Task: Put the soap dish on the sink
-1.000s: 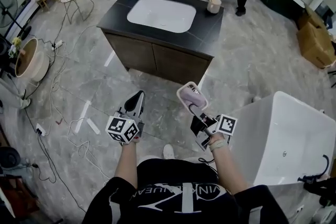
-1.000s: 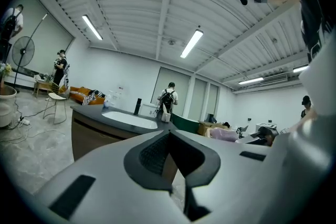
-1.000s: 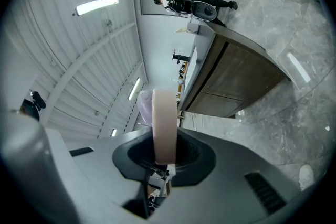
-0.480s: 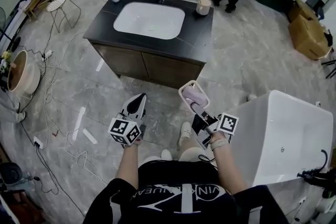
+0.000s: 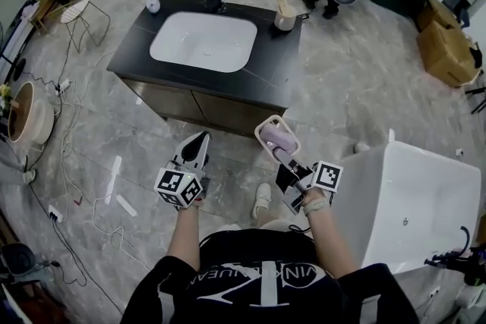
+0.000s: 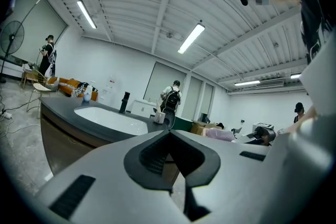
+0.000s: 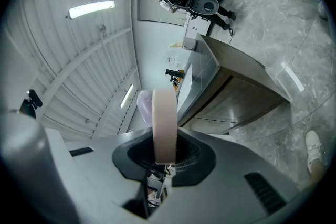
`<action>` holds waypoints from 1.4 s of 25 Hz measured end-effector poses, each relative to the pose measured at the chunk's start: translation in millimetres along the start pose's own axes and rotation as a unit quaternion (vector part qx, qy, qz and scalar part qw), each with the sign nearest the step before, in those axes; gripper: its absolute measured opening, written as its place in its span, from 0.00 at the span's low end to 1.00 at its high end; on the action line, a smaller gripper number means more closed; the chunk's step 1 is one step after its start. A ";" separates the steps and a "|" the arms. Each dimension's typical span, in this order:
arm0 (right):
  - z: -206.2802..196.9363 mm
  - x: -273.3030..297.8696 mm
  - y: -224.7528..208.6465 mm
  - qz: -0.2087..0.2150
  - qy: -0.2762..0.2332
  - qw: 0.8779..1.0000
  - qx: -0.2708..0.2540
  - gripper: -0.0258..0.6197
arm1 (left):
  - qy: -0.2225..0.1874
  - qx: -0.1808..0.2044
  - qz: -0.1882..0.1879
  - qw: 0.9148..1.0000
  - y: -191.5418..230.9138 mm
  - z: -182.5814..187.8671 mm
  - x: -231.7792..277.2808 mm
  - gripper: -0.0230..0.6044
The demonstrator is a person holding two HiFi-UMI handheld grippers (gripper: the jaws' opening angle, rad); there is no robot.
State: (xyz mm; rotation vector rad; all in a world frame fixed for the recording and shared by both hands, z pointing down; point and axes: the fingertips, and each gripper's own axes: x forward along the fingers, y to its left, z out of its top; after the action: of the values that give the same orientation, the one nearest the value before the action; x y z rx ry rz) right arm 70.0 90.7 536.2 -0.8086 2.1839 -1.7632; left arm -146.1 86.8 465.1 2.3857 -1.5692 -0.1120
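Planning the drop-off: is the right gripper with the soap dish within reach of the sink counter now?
Probably not yet: the counter stands beyond open floor; nothing blocks the way.

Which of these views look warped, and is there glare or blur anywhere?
Head view: mildly bowed, sharp, evenly lit. Left gripper view: strong fisheye, dark corners, ceiling light strip blown out. Right gripper view: same fisheye, scene tipped sideways, soap dish between the jaws slightly soft.

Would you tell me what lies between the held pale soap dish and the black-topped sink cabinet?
Only bare grey marble floor, seen in the head view.
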 end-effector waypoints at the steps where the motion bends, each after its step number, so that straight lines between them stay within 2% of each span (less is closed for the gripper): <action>1: 6.0 1.7 -2.0 -0.002 0.003 1.000 0.002 0.13 | 0.000 0.000 0.001 1.000 -0.5 0.8 6.8 0.06; 21: 120.9 51.2 -44.0 -0.027 0.071 0.997 0.027 0.13 | 0.003 0.000 0.048 0.999 12.5 11.5 128.1 0.06; 27: 135.2 58.1 -53.0 -0.023 0.076 0.996 0.034 0.13 | 0.005 0.000 0.044 0.999 6.0 4.8 147.7 0.06; 30: 139.6 62.8 -54.1 -0.003 0.074 0.996 0.043 0.13 | 0.016 0.001 0.042 0.999 5.0 -1.6 156.0 0.06; 35: 148.3 60.1 -68.3 -0.034 0.070 0.996 0.054 0.13 | 0.023 0.000 0.034 0.999 5.0 -6.1 173.2 0.06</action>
State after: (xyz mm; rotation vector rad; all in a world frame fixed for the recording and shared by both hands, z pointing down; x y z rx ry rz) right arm 112.7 -73.8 573.3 -0.7628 2.1473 -2.0085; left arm -78.9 -71.4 487.9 2.3150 -1.6283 -0.0417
